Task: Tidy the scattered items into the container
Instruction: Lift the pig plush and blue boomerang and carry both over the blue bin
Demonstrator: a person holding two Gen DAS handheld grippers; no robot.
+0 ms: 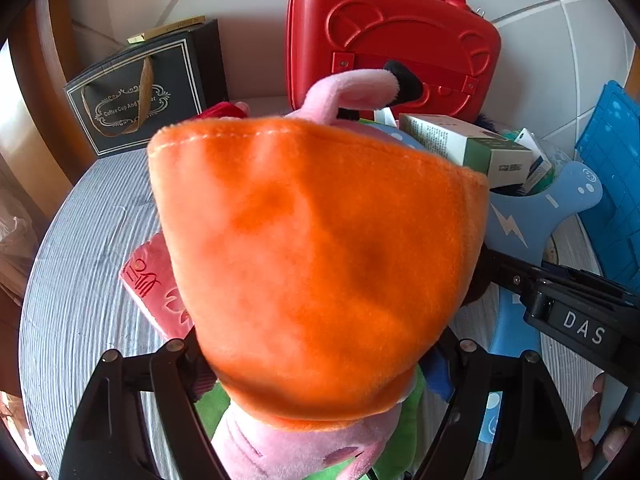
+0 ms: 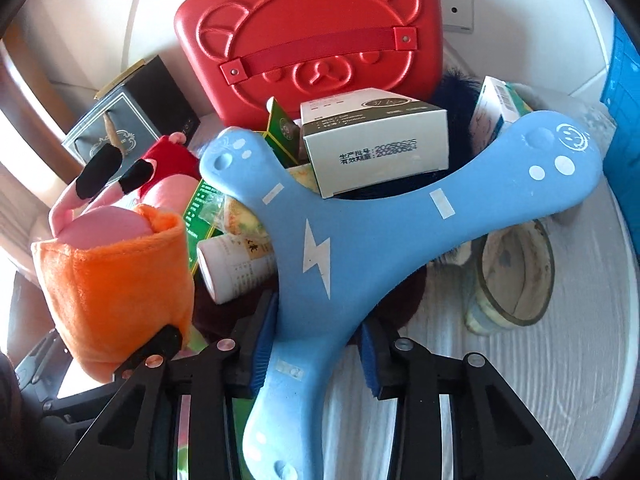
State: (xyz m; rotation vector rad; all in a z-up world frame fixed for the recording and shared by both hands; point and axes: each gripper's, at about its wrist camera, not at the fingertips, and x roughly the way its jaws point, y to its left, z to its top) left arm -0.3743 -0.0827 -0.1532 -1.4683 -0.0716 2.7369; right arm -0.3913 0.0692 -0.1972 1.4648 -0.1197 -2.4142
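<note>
Jaws on both sides are busy: the right gripper (image 2: 316,356) has its ribbed blue pads against the stem of a blue three-armed foam toy (image 2: 360,216), clamping it, while the left gripper (image 1: 320,376) straddles a plush pig (image 1: 320,256) in an orange dress, and whether its pads actually press on the plush cannot be told, since the toy fills the view. Both items sit low over the heap in front of the red bear-embossed case (image 2: 312,36), which stands closed and upright at the back of the round table (image 2: 540,380).

Best play here, by the look of it: keep the foam toy level so its long arms don't sweep the white carton (image 2: 376,140) resting across it, and lift straight before travelling. The plush is soft and squashy, so a deeper bite on the body would likely hold better than a pinch of fleece. Around them lie a smooth white bottle (image 2: 236,268), a glass jar (image 2: 516,276) and a dark gift bag (image 1: 140,92) with a ribbon handle.
</note>
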